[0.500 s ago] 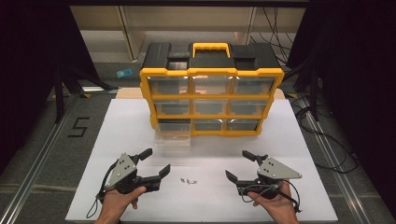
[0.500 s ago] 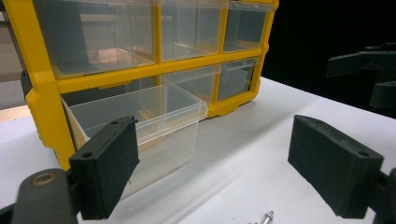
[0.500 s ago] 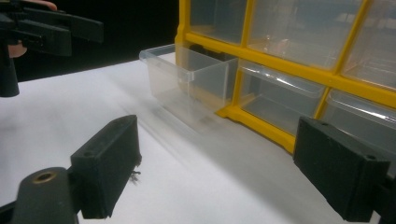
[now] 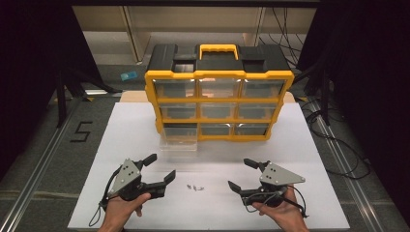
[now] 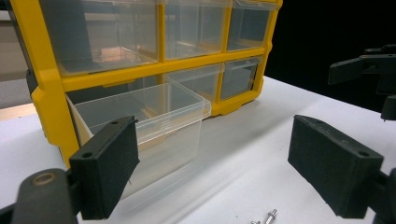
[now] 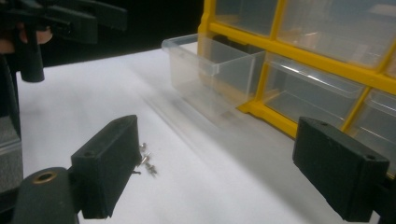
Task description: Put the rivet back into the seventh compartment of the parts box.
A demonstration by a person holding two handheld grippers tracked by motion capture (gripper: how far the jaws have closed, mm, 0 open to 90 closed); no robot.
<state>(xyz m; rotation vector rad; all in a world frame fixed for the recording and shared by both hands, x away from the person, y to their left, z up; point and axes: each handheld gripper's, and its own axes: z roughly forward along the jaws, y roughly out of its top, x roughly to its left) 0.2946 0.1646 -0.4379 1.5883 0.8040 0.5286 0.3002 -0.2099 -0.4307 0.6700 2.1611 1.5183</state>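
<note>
1. Yellow-and-black organiser (image 4: 218,92), nine clear drawers in three rows, stands at the far edge of the white bench (image 4: 125,130), centred, carry handle on top.
2. Clear drawer (image 4: 179,143), bottom-left of the organiser, is pulled well out toward the near edge; its front rests on the bench. It looks empty, though I cannot tell for certain.
3. Screws (image 4: 195,187), a few small metal ones, lie loose near the middle of the near edge, between the two tools.
4. Left gripper (image 4: 160,168), held in a hand (image 4: 121,209) by the near-left corner: jaws spread wide, holding nothing.
5. Right gripper (image 4: 241,173), held in a hand (image 4: 284,212) toward the near-right corner: jaws spread wide, holding nothing.
</note>
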